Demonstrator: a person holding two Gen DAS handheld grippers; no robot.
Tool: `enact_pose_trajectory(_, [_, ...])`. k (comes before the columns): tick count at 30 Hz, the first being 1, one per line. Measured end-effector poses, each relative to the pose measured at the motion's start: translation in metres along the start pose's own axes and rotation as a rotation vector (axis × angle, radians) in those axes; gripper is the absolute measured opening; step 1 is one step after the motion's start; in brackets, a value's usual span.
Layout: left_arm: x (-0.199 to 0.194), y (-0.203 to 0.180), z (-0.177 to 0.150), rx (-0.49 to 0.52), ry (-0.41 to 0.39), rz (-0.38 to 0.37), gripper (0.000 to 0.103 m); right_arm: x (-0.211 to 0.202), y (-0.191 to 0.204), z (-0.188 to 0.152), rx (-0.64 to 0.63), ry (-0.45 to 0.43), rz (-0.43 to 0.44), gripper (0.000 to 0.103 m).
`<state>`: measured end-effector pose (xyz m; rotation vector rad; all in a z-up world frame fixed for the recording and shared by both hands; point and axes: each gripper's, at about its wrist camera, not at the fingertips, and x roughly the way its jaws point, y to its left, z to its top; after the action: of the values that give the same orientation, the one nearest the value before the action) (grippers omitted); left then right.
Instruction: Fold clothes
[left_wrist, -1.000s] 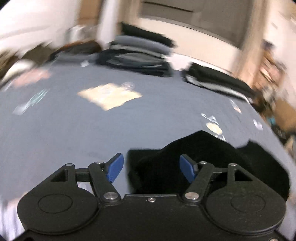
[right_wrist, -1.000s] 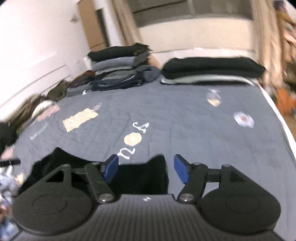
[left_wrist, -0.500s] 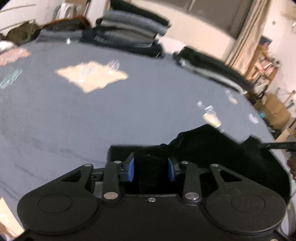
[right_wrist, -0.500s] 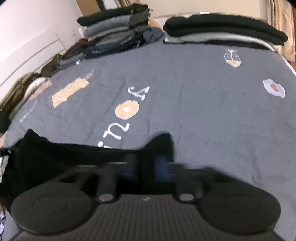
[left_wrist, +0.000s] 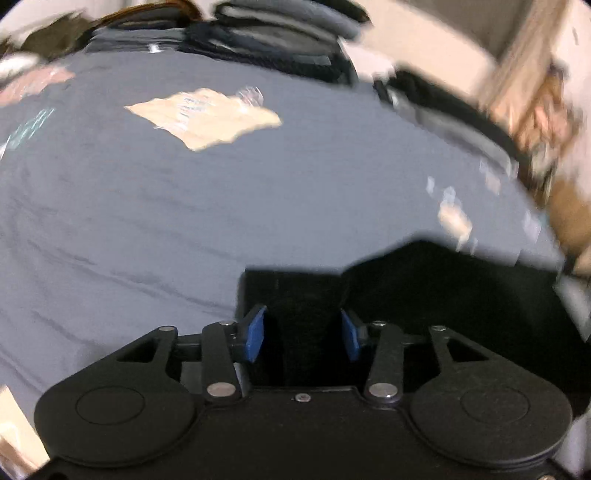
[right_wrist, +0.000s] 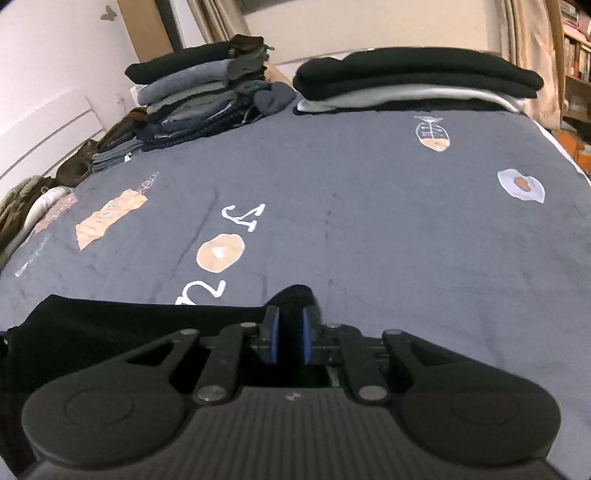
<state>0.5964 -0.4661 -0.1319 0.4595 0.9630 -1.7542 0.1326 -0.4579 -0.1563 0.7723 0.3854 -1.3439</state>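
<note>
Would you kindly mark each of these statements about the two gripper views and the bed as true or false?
1. The right gripper is closed on the black garment. True.
2. The left gripper has black cloth between its pads. True.
3. The bedcover is red. False: it is grey-blue with printed patches.
4. No folded clothes are present. False: two stacks of folded clothes sit at the far end.

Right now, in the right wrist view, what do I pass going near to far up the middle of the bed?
Right gripper with jaws closed on the black garment → orange round print → bare grey bedspread → stack of folded black and white clothes at the far edge.
</note>
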Motion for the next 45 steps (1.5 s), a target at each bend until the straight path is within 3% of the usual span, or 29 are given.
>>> enact_pose_trajectory(3, [-0.012, 0.019, 0.005, -0.15, 0.003, -0.11, 0.056, -0.019, -0.007, 0.012, 0.037, -0.043, 0.002, 0.016])
enact_pose_trajectory(6, [-0.005, 0.035, 0.007, -0.214, 0.035, -0.087, 0.057, -0.028, -0.011, 0.023, 0.063, -0.035, 0.072, 0.02])
enact_pose_trajectory(8, [0.007, 0.04, 0.005, -0.268, 0.068, -0.097, 0.054, -0.027, -0.005, 0.027, 0.046, -0.025, 0.071, 0.026])
enact_pose_trajectory(10, [0.017, 0.047, 0.003, -0.334, 0.09, -0.137, 0.042, -0.022, 0.003, 0.023, 0.056, -0.015, 0.095, 0.028])
enact_pose_trajectory(12, [0.022, 0.047, 0.002, -0.337, 0.091, -0.161, 0.035, -0.014, 0.013, 0.016, 0.05, 0.016, 0.118, 0.03])
enact_pose_trajectory(15, [0.002, 0.045, 0.004, -0.259, -0.022, -0.132, 0.028, 0.001, 0.029, 0.003, 0.008, 0.079, 0.134, 0.03])
enact_pose_trajectory(16, [-0.008, 0.048, 0.005, -0.259, -0.055, -0.14, 0.022, 0.006, 0.032, -0.001, -0.013, 0.099, 0.12, 0.03])
enact_pose_trajectory(17, [-0.019, 0.052, 0.006, -0.247, -0.091, -0.144, 0.008, 0.01, 0.035, -0.006, -0.034, 0.118, 0.106, 0.03])
enact_pose_trajectory(20, [-0.029, 0.051, 0.005, -0.151, -0.127, -0.042, 0.008, 0.011, 0.035, -0.007, -0.047, 0.118, 0.101, 0.029])
enact_pose_trajectory(22, [-0.017, 0.057, 0.001, -0.159, -0.029, -0.048, 0.008, 0.007, 0.036, -0.006, -0.048, 0.11, 0.106, 0.029])
enact_pose_trajectory(24, [-0.019, 0.056, -0.002, -0.157, -0.025, -0.052, 0.009, 0.004, 0.036, -0.004, -0.048, 0.103, 0.11, 0.029])
enact_pose_trajectory(25, [-0.024, 0.056, -0.002, -0.152, -0.048, -0.052, 0.015, 0.003, 0.036, -0.003, -0.048, 0.099, 0.112, 0.03])
enact_pose_trajectory(26, [-0.028, 0.058, -0.002, -0.171, -0.058, -0.072, 0.031, 0.001, 0.036, -0.003, -0.048, 0.095, 0.114, 0.03])
enact_pose_trajectory(28, [-0.032, 0.06, -0.002, -0.191, -0.062, -0.112, 0.049, -0.002, 0.036, -0.001, -0.048, 0.087, 0.119, 0.03])
enact_pose_trajectory(32, [-0.014, 0.054, 0.0, -0.15, 0.009, -0.151, 0.049, -0.012, 0.049, 0.012, -0.073, 0.057, 0.16, 0.031])
enact_pose_trajectory(37, [0.004, 0.04, -0.002, -0.103, 0.049, -0.202, 0.041, -0.015, 0.098, 0.024, -0.143, 0.028, 0.27, 0.036])
enact_pose_trajectory(41, [0.016, 0.028, -0.002, -0.08, 0.063, -0.261, 0.041, -0.003, 0.129, 0.012, -0.19, 0.084, 0.31, 0.037])
enact_pose_trajectory(43, [0.028, 0.03, -0.001, -0.115, 0.083, -0.286, 0.042, 0.002, 0.133, 0.005, -0.187, 0.105, 0.32, 0.037])
enact_pose_trajectory(45, [0.044, 0.033, -0.001, -0.126, 0.129, -0.278, 0.042, 0.004, 0.134, 0.0, -0.175, 0.114, 0.319, 0.037])
